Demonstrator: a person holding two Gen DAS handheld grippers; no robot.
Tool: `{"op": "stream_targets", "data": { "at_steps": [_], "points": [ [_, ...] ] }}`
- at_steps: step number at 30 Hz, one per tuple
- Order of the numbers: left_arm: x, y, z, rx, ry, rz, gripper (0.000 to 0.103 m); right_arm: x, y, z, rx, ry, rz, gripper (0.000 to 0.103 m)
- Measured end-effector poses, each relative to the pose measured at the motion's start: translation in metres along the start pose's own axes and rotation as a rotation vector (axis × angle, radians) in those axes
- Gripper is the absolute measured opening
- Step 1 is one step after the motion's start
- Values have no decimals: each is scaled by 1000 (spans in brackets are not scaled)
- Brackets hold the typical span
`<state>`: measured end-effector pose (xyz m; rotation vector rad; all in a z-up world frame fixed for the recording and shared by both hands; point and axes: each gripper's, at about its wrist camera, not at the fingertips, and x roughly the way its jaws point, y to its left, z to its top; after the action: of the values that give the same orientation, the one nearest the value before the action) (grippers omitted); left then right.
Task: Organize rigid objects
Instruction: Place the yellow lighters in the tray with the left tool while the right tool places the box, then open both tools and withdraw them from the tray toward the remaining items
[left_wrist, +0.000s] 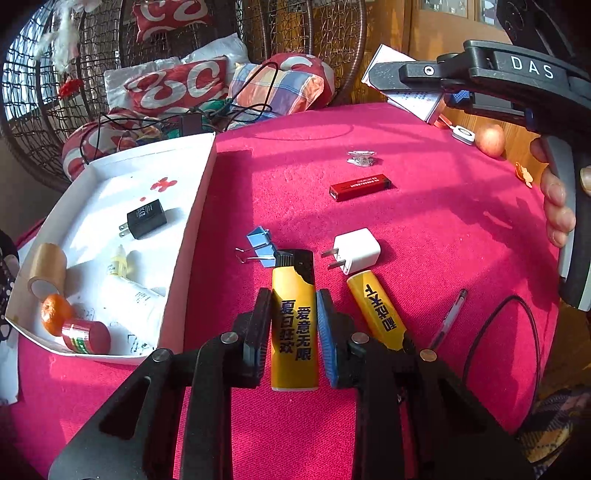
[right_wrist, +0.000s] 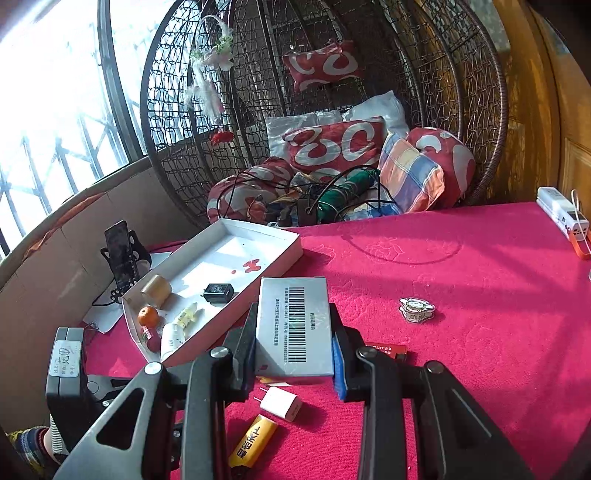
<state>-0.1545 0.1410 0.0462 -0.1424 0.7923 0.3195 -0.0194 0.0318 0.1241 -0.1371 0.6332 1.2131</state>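
Observation:
My left gripper (left_wrist: 294, 325) is shut on a yellow lighter (left_wrist: 294, 332) with black characters, just above the red cloth. My right gripper (right_wrist: 294, 343) is shut on a small grey box with a barcode (right_wrist: 295, 325), held above the table; it shows high at the right in the left wrist view (left_wrist: 402, 79). A white tray (left_wrist: 199, 206) at the left holds a black charger (left_wrist: 146, 218), tape roll (left_wrist: 46, 267), orange (left_wrist: 55, 314), red cylinder (left_wrist: 86, 336) and small bottles. On the cloth lie a second yellow lighter (left_wrist: 375, 310), white charger (left_wrist: 354, 251), blue binder clip (left_wrist: 260, 245), red lighter (left_wrist: 360, 187) and a pen (left_wrist: 448, 319).
A small badge (right_wrist: 415, 310) lies mid-table. A white power bank (right_wrist: 561, 214) sits at the far right edge, an apple (left_wrist: 489, 140) beyond it. A wicker chair with cushions (right_wrist: 332, 147) stands behind the table. A phone on a stand (right_wrist: 120, 254) is left of the tray. A black cable (left_wrist: 498, 332) loops at the right.

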Motion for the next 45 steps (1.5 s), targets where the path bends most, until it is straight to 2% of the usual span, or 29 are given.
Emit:
{"op": "stream_targets", "data": {
  "at_steps": [3, 8, 11, 14, 17, 19, 20, 21, 23, 25, 28, 32, 40, 45],
  "points": [
    [-17, 28, 12, -63, -65, 46, 24, 11, 21, 13, -36, 2, 32, 31],
    [-35, 104, 30, -257, -158, 133, 24, 50, 61, 28, -93, 43, 86, 31],
    [-34, 149, 33, -375, -177, 194, 24, 83, 85, 30, -120, 87, 104, 31],
    [-28, 180, 27, -479, -169, 220, 24, 113, 105, 27, -141, 137, 109, 31],
    [-22, 195, 14, -564, -155, 243, 24, 136, 123, 24, -165, 164, 103, 32],
    [-22, 197, 6, -597, -147, 279, 47, 148, 130, 22, -174, 188, 96, 33],
    [-23, 195, 2, -606, -152, 300, 80, 150, 134, 20, -188, 192, 75, 34],
    [-26, 194, -1, -607, -162, 312, 94, 150, 136, 18, -205, 185, 49, 39],
    [-31, 190, -5, -608, -174, 352, 100, 142, 137, 17, -236, 154, -13, 85],
    [-37, 186, -9, -611, -185, 344, 103, 131, 135, 17, -263, 124, -80, 96],
    [-46, 174, -7, -598, -200, 336, 103, 112, 130, 18, -286, 94, -149, 96],
    [-54, 153, 0, -555, -218, 327, 103, 92, 119, 20, -272, 70, -185, 96],
    [-49, 122, 11, -486, -171, 288, 103, 71, 92, 17, -201, 54, -250, 97],
    [-48, 104, 19, -427, -142, 345, 103, 62, 80, 14, -165, 52, -266, 97]
  ]
}}
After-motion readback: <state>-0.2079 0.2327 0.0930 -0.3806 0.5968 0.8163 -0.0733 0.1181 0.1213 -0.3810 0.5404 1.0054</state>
